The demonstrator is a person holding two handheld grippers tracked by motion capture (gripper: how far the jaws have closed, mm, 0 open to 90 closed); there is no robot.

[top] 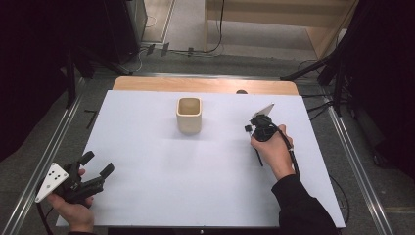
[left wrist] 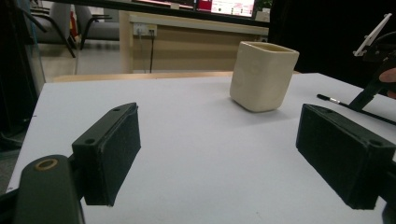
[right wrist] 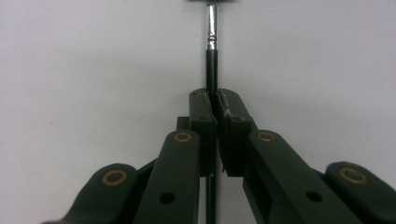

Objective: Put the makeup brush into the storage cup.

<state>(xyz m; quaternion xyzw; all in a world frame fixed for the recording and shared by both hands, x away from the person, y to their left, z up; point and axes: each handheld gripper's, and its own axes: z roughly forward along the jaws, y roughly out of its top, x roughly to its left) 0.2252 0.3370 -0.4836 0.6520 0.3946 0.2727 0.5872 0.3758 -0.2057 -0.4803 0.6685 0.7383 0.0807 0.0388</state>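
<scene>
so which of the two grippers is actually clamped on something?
The right gripper: its jaws are shut on the thin black brush lying on the white table. The left gripper, at the near left corner, has its jaws wide apart with nothing between them.

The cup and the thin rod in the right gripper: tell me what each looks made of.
Cup: probably glazed ceramic, given the cream colour, thick rounded rim and soft sheen; plastic is possible.
Rod: a slim black shaft, perhaps painted wood or plastic, with a shiny metal-looking band near its far end. The right gripper is shut on it.

A cream square cup (top: 189,115) stands mid-table on white sheet (top: 147,161).
</scene>
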